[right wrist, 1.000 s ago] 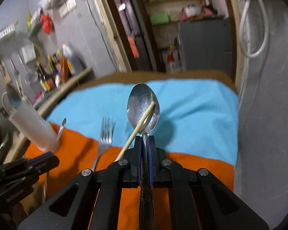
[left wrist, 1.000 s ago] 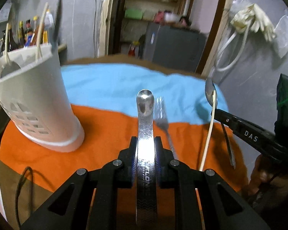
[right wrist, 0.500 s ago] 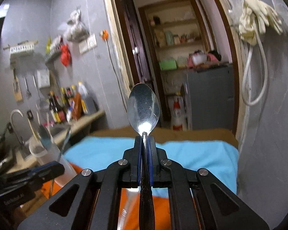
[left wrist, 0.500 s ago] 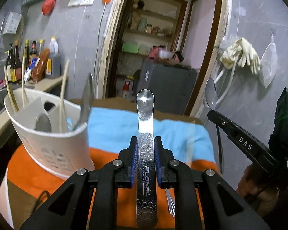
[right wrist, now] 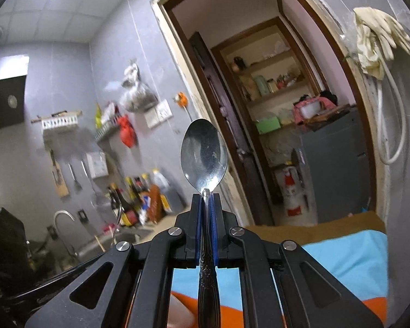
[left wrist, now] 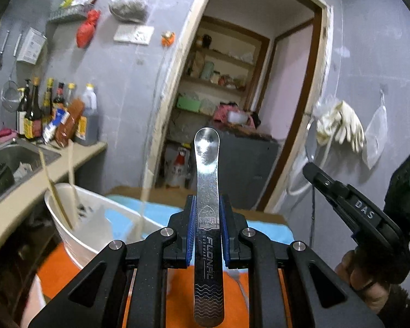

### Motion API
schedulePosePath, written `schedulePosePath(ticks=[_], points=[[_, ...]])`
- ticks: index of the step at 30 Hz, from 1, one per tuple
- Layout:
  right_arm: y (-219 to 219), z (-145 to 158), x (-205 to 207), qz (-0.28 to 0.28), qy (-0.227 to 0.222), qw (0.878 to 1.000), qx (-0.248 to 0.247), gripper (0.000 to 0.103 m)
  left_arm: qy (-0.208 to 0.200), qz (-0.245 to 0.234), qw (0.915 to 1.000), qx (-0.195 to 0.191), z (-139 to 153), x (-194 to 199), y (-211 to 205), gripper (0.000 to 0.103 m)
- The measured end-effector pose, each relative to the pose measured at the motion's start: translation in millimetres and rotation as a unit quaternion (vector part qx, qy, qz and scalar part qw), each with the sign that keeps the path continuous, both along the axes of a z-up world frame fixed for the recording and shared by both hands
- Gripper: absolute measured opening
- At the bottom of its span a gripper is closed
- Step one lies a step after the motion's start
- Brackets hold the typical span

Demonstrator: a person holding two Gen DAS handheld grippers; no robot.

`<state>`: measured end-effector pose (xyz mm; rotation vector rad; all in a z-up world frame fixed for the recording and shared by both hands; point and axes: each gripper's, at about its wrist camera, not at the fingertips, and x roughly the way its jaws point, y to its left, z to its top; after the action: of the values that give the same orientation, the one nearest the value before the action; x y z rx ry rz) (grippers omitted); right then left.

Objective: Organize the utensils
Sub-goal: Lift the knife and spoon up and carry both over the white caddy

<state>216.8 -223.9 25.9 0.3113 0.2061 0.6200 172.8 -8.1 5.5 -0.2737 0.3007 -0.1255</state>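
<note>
Left tool (left wrist: 207, 229) clamped flat steel utensil handle (left wrist: 206, 180), right tool (right wrist: 207, 225) clamped steel spoon (right wrist: 204, 155); best lowered upright into white plastic holder (left wrist: 95, 229).

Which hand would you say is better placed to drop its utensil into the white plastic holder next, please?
Probably the left. The left gripper, shut on the flat steel handle, has the white plastic holder close below on its left. The right gripper, shut on the steel spoon, shows no holder in its own view.

The right tool (right wrist: 207, 199) grips a spoon (right wrist: 204, 154) by its handle, bowl raised toward the doorway (right wrist: 273, 109).
</note>
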Motion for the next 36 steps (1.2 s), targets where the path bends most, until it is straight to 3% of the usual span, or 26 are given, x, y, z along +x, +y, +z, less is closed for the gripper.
schedulePosePath(ticks=[8, 15, 20, 27, 36], points=[[51.0, 18.9, -4.6, 0.019, -0.039, 0.999, 0.033, 0.004, -0.055, 0.029, 0.9980, -0.006, 28.6, -2.0, 66.6, 0.013], [87.9, 8.1, 0.2, 0.012, -0.047, 0.995, 0.085, 0.004, -0.079, 0.048, 0.9930, -0.073, 29.5, 16.2, 143.3, 0.013], [106.4, -8.4, -0.4, 0.003, -0.055, 0.994, 0.092, 0.004, -0.088, 0.053, 0.9882, -0.114, 10.3, 32.0, 181.9, 0.013], [126.2, -29.2, -1.8, 0.002, -0.080, 0.995, 0.063, 0.004, -0.104, 0.053, 0.9833, -0.140, -19.6, 39.8, 193.7, 0.013], [141.3, -46.6, -2.3, 0.014, -0.087, 0.996, 0.024, 0.004, -0.120, 0.067, 0.9848, -0.106, -40.7, 37.8, 178.0, 0.013]])
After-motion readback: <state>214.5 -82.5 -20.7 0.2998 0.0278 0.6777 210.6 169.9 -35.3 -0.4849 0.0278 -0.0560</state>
